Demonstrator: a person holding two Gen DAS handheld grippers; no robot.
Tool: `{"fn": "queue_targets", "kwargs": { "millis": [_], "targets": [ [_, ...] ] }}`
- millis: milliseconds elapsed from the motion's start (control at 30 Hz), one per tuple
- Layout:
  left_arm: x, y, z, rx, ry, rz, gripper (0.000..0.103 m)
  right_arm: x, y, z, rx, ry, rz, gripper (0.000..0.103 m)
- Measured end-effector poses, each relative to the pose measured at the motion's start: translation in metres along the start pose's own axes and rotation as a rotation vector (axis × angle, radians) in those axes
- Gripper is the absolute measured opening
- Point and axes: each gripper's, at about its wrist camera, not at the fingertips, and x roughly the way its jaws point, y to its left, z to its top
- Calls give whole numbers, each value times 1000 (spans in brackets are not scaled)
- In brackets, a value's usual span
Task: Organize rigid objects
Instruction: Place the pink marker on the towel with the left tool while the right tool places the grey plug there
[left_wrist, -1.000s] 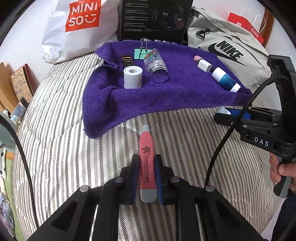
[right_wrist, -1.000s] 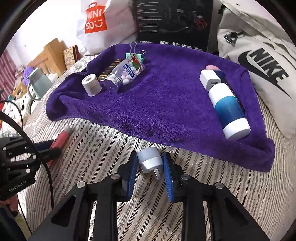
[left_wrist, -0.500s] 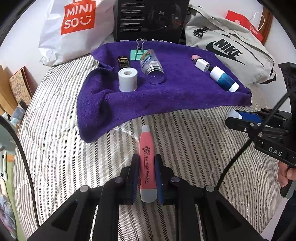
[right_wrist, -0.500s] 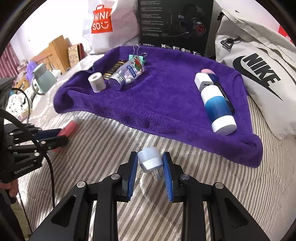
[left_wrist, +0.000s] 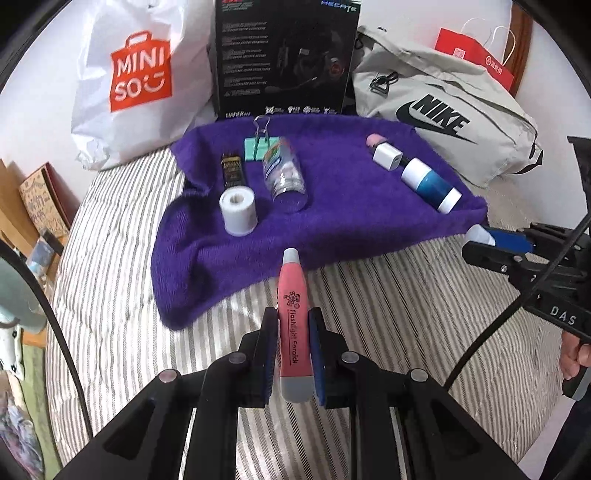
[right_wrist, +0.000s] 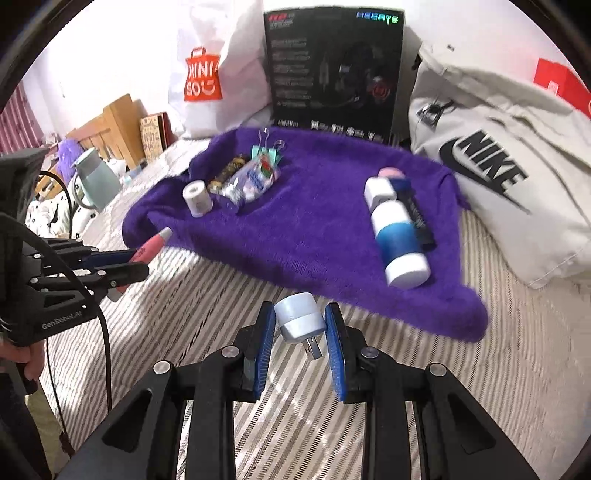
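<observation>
Left gripper (left_wrist: 291, 350) clamps pink earpick (left_wrist: 291, 314), long axis pointing ahead at towel (left_wrist: 351, 221). Right gripper (right_wrist: 300, 332) clamps white plug (right_wrist: 300, 317), prong toward camera. Both held over bed just short of towel's near edge, left-hand pile nearer left gripper.

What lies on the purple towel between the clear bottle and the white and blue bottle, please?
Nothing: in the left wrist view, the purple towel is bare between the clear bottle and the white and blue bottle. The right wrist view agrees.

black marker (right_wrist: 417, 218) lettering blurred, unreadable
</observation>
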Motion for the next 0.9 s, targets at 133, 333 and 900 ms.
{"fn": "queue_targets", "kwargs": {
  "millis": [133, 333, 900],
  "targets": [
    [-2, -5, 13, 13, -12, 0, 16, -10, -7, 13, -1, -31, -15, 28],
    [0, -9, 33, 29, -29, -10, 16, -14, -20, 31, 8, -52, -17, 28],
    [32, 2, 81, 19, -30, -45, 16, 58, -47, 64, 24, 65, 44, 28]
  ]
}}
